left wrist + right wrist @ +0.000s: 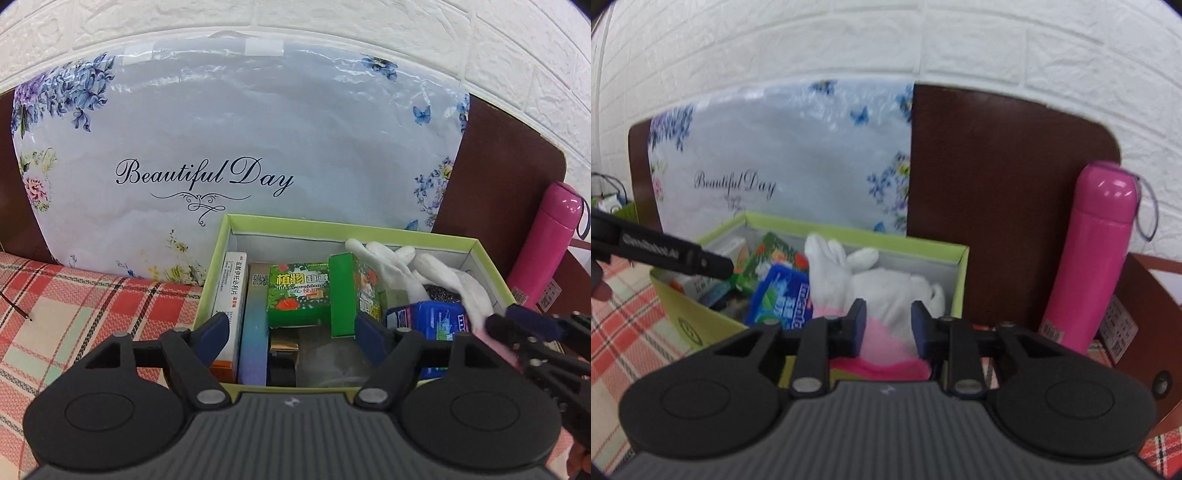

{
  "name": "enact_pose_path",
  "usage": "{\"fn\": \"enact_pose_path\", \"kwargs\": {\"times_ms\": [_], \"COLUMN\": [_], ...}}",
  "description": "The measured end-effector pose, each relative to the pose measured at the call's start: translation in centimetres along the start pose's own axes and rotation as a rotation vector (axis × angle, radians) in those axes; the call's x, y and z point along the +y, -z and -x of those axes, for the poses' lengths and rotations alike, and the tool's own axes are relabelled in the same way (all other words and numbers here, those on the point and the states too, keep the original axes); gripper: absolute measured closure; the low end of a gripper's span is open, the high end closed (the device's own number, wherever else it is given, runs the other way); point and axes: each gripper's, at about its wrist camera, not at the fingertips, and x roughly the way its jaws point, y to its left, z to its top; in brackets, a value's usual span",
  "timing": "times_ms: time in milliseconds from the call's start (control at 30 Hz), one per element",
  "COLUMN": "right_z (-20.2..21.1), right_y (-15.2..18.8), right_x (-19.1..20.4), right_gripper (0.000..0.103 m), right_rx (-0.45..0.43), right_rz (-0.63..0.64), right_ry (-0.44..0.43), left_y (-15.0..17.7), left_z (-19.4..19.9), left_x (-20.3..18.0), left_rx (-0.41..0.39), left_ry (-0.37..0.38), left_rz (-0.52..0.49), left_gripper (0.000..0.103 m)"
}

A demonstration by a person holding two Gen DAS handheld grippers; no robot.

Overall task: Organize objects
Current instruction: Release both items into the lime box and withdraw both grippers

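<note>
Your right hand-held gripper has its two blue-padded fingers part-way closed around the pink cuff of a white glove; whether the pads actually press the fabric you cannot tell from this view. The glove is soft and rumpled, white through the fingers and palm, turning pale pink and then bright pink at the cuff. It lies at the right end of the green box, its fingers pointing toward the far wall of the box.

Your left hand-held gripper stands wide open over the near edge of the same box, holding nothing. Between its fingers you look down on a green carton with Chinese print, a white medicine box standing upright on edge at the left, and a blue packet just beside the glove.

The box sits on a red plaid cloth. Behind it leans a floral bag reading "Beautiful Day". A pink flask stands upright to the right.
</note>
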Motion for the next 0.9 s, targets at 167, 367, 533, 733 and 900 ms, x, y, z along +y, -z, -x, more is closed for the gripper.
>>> {"fn": "enact_pose_path", "kwargs": {"times_ms": [167,367,533,733,900], "right_z": [2.3,8.5,12.8,17.2,19.7], "right_y": [0.1,0.3,2.0,5.5,9.4], "right_x": [-0.2,0.8,1.7,3.0,3.6], "right_gripper": [0.036,0.000,0.000,0.000,0.000], "right_rx": [-0.052,-0.145,-0.149,-0.134,-0.094], "right_rz": [-0.042,-0.051,-0.088,-0.108,-0.106], "right_ry": [-0.016,0.015,-0.004,0.003,0.032], "left_y": [0.3,1.7,4.1,8.0,11.3], "left_z": [1.9,5.9,9.2,12.1,12.3], "left_x": [-0.2,-1.3,-2.3,-2.5,-3.5], "left_rx": [0.003,0.016,0.004,0.014,0.065], "left_ry": [0.002,-0.008,-0.023,-0.014,0.028], "left_rz": [-0.005,0.015,0.014,0.020,0.004], "left_gripper": [0.023,0.019,0.019,0.018,0.018]}}
